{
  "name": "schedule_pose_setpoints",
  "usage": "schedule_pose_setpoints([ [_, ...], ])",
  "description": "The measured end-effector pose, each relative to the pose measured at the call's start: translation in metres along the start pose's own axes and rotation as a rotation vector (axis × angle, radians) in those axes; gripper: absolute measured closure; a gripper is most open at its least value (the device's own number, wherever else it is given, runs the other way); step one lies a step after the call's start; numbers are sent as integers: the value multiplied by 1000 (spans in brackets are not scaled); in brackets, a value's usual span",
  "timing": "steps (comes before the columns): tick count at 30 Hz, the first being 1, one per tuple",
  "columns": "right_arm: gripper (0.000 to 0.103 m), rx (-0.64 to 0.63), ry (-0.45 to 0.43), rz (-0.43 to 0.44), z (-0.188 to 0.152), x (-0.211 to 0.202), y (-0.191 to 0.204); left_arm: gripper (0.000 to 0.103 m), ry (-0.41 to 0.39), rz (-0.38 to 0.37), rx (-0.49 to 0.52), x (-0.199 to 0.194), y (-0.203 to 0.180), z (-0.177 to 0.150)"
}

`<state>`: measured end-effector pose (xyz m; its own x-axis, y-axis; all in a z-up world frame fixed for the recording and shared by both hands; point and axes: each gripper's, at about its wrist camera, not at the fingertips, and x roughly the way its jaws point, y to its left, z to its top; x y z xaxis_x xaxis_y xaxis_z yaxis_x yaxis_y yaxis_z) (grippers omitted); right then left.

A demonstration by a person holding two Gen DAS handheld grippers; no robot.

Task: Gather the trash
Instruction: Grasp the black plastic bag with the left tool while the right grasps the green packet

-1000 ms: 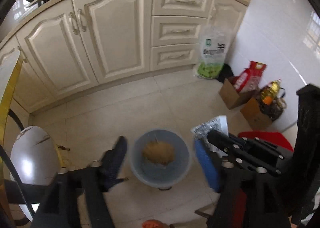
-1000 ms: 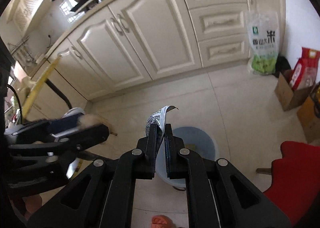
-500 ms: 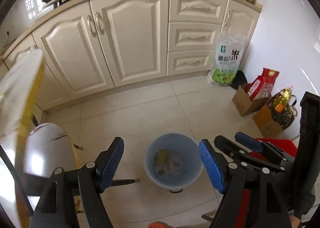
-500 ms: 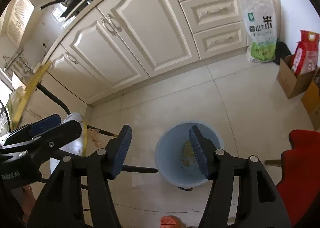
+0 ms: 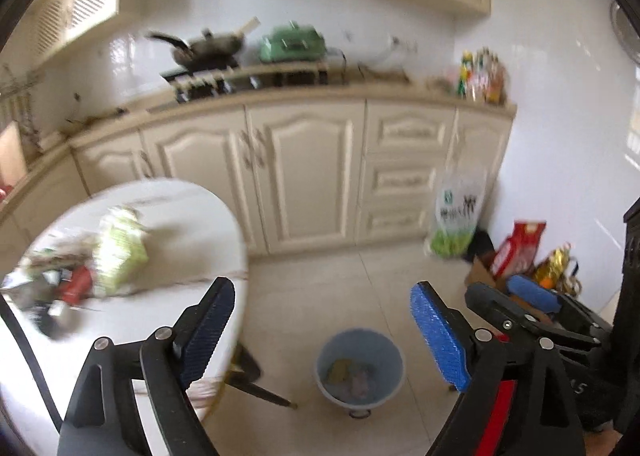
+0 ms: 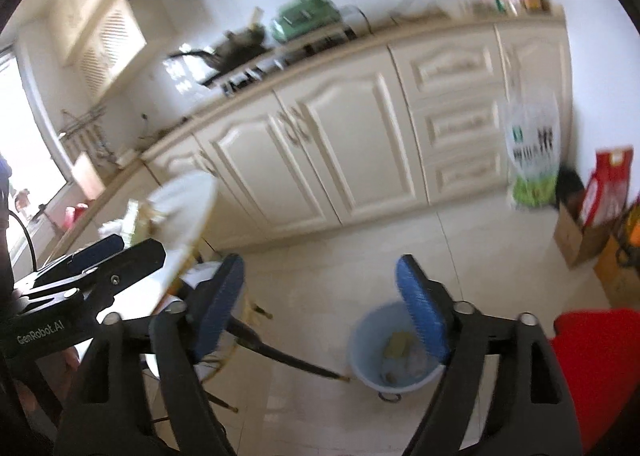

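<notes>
A pale blue bin (image 5: 359, 368) stands on the floor with scraps of trash inside; the right wrist view shows the same bin (image 6: 386, 356) low down. Trash lies on the round white table (image 5: 168, 216) at the left: a green-and-white packet (image 5: 120, 252), a red wrapper (image 5: 76, 290) and darker bits. My left gripper (image 5: 322, 330) hangs high above the bin, its jaws opening, with nothing between them. My right gripper (image 6: 320, 302) also has its jaws opening and empty. The left gripper's black body (image 6: 92, 264) shows at the left of the right wrist view.
Cream cabinets (image 5: 308, 172) line the far wall under a counter with a wok (image 5: 208, 48) and a green appliance (image 5: 292, 42). A rice bag (image 5: 456, 216), cardboard boxes and a red packet (image 5: 520, 248) crowd the right corner. A red seat (image 6: 596, 368) sits low right.
The right gripper was shut on a printed paper scrap; it opened, and the scrap is gone from it. Both grippers rose and tilted up, so the bin looks smaller and the table came into view.
</notes>
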<state>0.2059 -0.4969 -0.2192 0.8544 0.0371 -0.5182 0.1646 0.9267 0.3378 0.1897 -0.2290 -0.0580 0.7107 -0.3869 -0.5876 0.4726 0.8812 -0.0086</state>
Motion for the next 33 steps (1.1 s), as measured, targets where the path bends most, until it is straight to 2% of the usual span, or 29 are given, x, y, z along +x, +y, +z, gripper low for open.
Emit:
schedule_pose_setpoints([
  [4, 10, -67, -67, 33, 12, -27, 51, 6, -113, 60, -29, -74, 35, -14],
  [5, 6, -83, -81, 46, 15, -32, 64, 6, -138, 72, -40, -92, 46, -18],
  [7, 3, -116, -102, 70, 18, -41, 87, 5, -191, 123, -46, -119, 61, -29],
  [12, 2, -225, -140, 136, 25, -48, 162, 1, -277, 254, -80, -169, 107, -57],
  [15, 0, -284, -151, 169, 24, -45, 202, 1, -302, 314, -117, -182, 139, -68],
  [19, 0, -352, -119, 198, 19, -25, 243, 1, -277, 380, -163, -184, 165, -88],
  [24, 0, -427, -47, 203, 12, 24, 284, 1, -195, 424, -253, -158, 211, -102],
  [28, 0, -448, 23, 197, 6, 70, 296, 1, -108, 436, -295, -127, 238, -104],
  [30, 0, -439, 61, 205, 3, 91, 293, 1, -72, 436, -304, -106, 246, -96],
  [33, 0, -414, 113, 194, 2, 125, 287, 1, -4, 405, -320, -71, 260, -93],
])
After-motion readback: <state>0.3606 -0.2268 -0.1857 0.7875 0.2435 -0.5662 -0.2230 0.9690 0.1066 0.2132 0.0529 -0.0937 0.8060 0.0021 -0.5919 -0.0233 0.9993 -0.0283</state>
